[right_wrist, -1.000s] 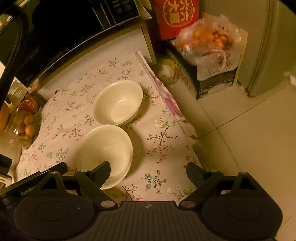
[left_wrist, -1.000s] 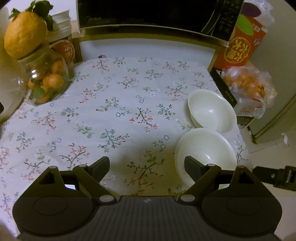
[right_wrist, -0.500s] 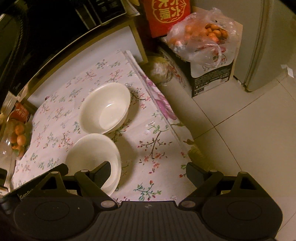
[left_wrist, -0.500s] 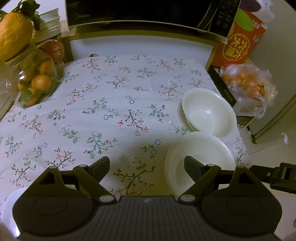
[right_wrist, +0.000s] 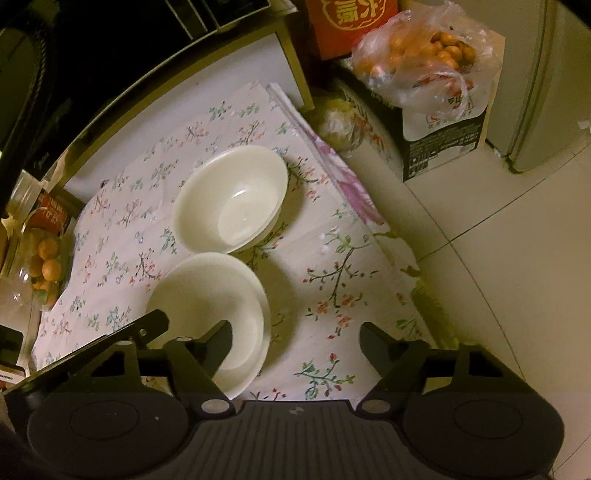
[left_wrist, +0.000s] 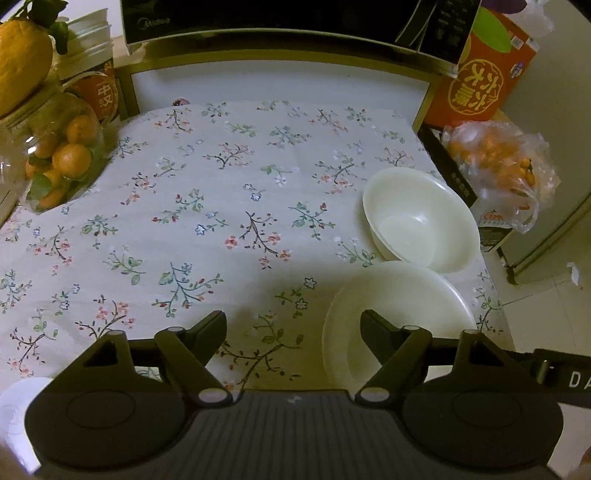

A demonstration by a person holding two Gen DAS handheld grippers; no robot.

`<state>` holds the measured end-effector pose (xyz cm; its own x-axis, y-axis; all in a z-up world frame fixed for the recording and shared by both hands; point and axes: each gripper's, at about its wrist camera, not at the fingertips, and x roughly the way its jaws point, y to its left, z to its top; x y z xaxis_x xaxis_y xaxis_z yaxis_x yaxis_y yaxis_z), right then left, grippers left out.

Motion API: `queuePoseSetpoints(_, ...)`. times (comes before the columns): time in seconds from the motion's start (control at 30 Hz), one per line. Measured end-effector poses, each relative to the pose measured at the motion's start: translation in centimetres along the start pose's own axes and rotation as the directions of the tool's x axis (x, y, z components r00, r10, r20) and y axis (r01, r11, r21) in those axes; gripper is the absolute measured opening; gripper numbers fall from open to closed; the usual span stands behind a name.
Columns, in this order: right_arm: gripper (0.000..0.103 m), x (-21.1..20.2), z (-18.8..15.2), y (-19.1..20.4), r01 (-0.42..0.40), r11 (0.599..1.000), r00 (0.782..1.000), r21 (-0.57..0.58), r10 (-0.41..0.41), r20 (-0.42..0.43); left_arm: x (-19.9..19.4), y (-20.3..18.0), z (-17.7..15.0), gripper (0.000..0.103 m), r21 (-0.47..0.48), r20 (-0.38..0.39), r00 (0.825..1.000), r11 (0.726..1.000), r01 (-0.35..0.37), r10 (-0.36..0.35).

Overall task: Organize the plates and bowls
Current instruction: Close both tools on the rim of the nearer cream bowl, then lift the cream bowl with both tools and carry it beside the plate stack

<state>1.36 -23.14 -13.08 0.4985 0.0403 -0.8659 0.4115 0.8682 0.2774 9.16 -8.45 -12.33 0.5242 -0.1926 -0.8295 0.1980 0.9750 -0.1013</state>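
Observation:
Two white dishes sit on the right side of the floral tablecloth (left_wrist: 221, 206). The far one is a deep bowl (left_wrist: 421, 218), also in the right wrist view (right_wrist: 232, 203). The near one is a wider, shallower white bowl (left_wrist: 399, 317), also in the right wrist view (right_wrist: 210, 306). My left gripper (left_wrist: 293, 328) is open and empty, its right finger over the near bowl's left part. My right gripper (right_wrist: 295, 339) is open and empty, its left finger over the near bowl's right rim.
A glass jar of oranges (left_wrist: 59, 155) stands at the far left with a large yellow fruit (left_wrist: 22, 55) on top. A microwave (left_wrist: 288, 18) sits on a shelf behind the table. A red box (left_wrist: 480, 70) and a bag of oranges (left_wrist: 498, 162) stand right of the table, over tiled floor (right_wrist: 498, 258).
Both grippers have drifted a little over the second; the two bowls sit slightly more central in the right wrist view. Both grippers stay open and the bowls have not moved.

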Motion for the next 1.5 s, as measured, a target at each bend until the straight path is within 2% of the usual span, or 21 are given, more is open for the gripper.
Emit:
queuePoseSetpoints(0.23, 0.057, 0.4, -0.1, 0.4, -0.003, 1.0, 1.0, -0.008, 0.003, -0.013, 0.6, -0.3, 0.0, 0.066, 0.001, -0.009, 1.0, 1.0, 0.009, -0.009)
queuePoseSetpoints(0.47, 0.051, 0.7, 0.0, 0.5, -0.007, 1.0, 1.0, -0.011, 0.007, -0.023, 1.0, -0.3, 0.0, 0.056, -0.008, -0.017, 1.0, 1.0, 0.023, -0.023)
queuePoseSetpoints(0.57, 0.048, 0.8, 0.0, 0.6, -0.013, 1.0, 1.0, -0.011, 0.012, -0.025, 1.1, -0.2, -0.1, 0.048, -0.014, -0.021, 0.999, 0.999, 0.031, -0.031)
queuePoseSetpoints(0.77, 0.03, 1.3, -0.1, 0.8, -0.036, 0.999, 0.998, -0.001, 0.036, -0.046, 1.1, -0.3, -0.3, 0.033, -0.018, -0.031, 0.998, 0.999, 0.051, -0.052)
queuePoseSetpoints(0.83, 0.019, 1.5, -0.1, 1.0, -0.048, 0.999, 0.997, 0.001, 0.048, -0.054, 1.1, -0.3, -0.3, 0.024, -0.017, -0.034, 0.997, 0.998, 0.062, -0.063)
queuePoseSetpoints(0.93, 0.013, 1.6, -0.2, 1.3, -0.055, 0.998, 0.997, -0.01, 0.054, -0.055, 1.0, -0.3, -0.4, 0.018, -0.017, -0.032, 0.997, 0.997, 0.075, -0.076)
queuePoseSetpoints(1.2, 0.008, 1.6, -0.3, 1.6, -0.046, 0.999, 0.998, -0.029, 0.044, -0.05, 1.0, 0.0, -0.4, 0.016, -0.031, -0.033, 0.996, 0.996, 0.088, -0.089)
queuePoseSetpoints(1.5, 0.007, 1.6, -0.3, 2.0, -0.042, 0.998, 0.998, -0.051, 0.041, -0.039, 1.1, 0.0, -0.5, 0.011, -0.035, -0.036, 0.995, 0.995, 0.089, -0.09)
